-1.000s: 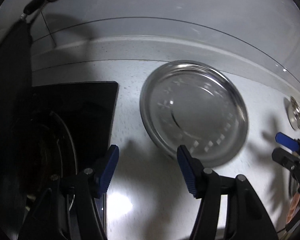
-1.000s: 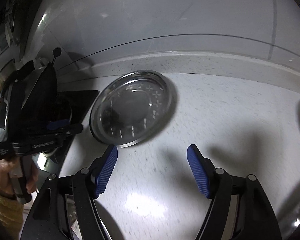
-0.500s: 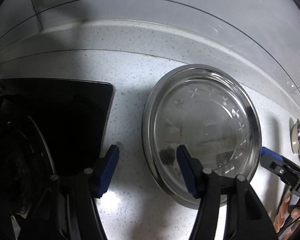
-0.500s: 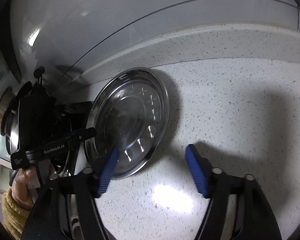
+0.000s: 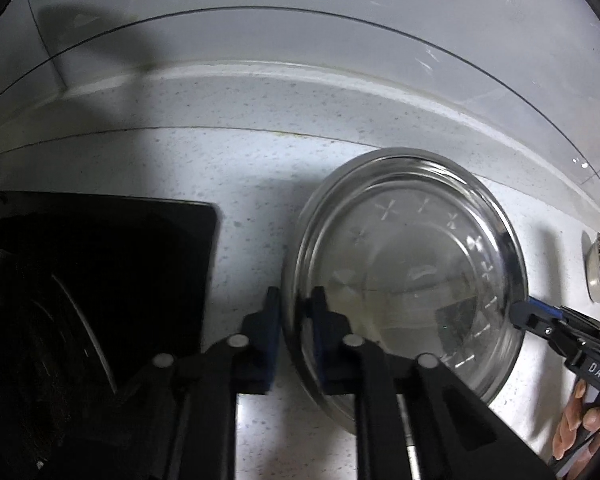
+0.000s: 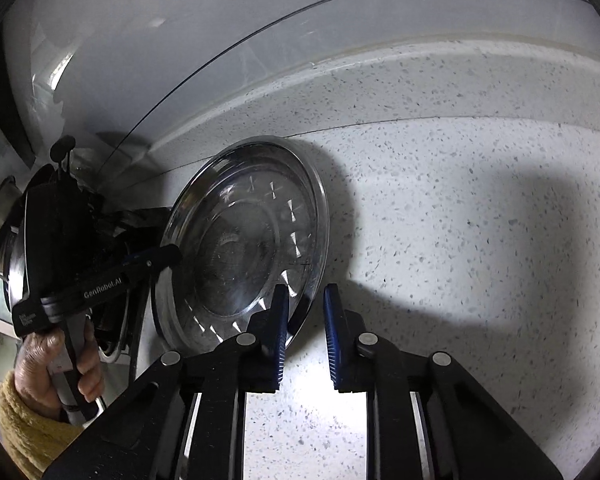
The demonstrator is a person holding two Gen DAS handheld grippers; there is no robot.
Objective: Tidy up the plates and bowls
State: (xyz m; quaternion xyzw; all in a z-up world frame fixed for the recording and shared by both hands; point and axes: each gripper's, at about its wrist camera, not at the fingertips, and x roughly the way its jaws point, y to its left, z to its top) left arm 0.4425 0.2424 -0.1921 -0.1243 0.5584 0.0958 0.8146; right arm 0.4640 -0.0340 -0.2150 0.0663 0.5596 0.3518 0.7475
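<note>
Now that both sets of jaws have just been closing onto opposite sides of its rim, the steel plate seems ready to lift. Round, with no long axis, it lies hollow-up on the speckled surface, left gripper and right gripper clamped on, beside the black hob.
</note>
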